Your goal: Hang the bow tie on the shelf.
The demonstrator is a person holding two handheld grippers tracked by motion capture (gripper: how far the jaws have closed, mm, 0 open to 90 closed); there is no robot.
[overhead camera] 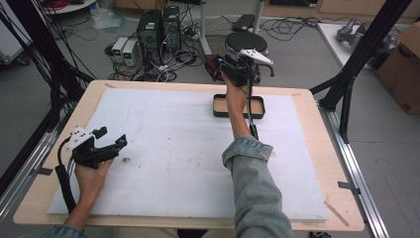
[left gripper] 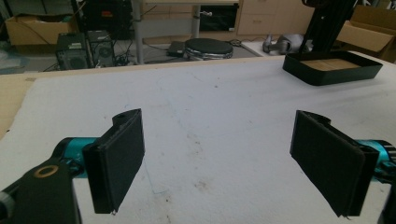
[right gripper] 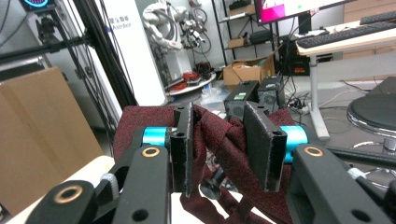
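A dark red cloth (right gripper: 219, 135) is bunched between the jaws of my right gripper (right gripper: 217, 144), which is shut on it and held high above the table's far edge. In the high view the right gripper (overhead camera: 236, 63) hovers beyond a shallow black tray (overhead camera: 257, 113), with the dark red cloth (overhead camera: 213, 67) hanging at its left. The black tray (left gripper: 332, 70) has a brown floor and holds nothing. My left gripper (left gripper: 217, 168) is open, jaws wide apart over the white mat with nothing between them. In the high view the left gripper (overhead camera: 106, 146) rests low at the table's left.
A white mat (overhead camera: 173, 148) covers most of the wooden table (overhead camera: 39, 198). Beyond the far edge stand a round black stool (overhead camera: 246, 42), computer towers (overhead camera: 158, 27) and tangled cables on the floor. Black frame posts (overhead camera: 364, 44) rise at the right; a cardboard box (overhead camera: 403, 64) sits far right.
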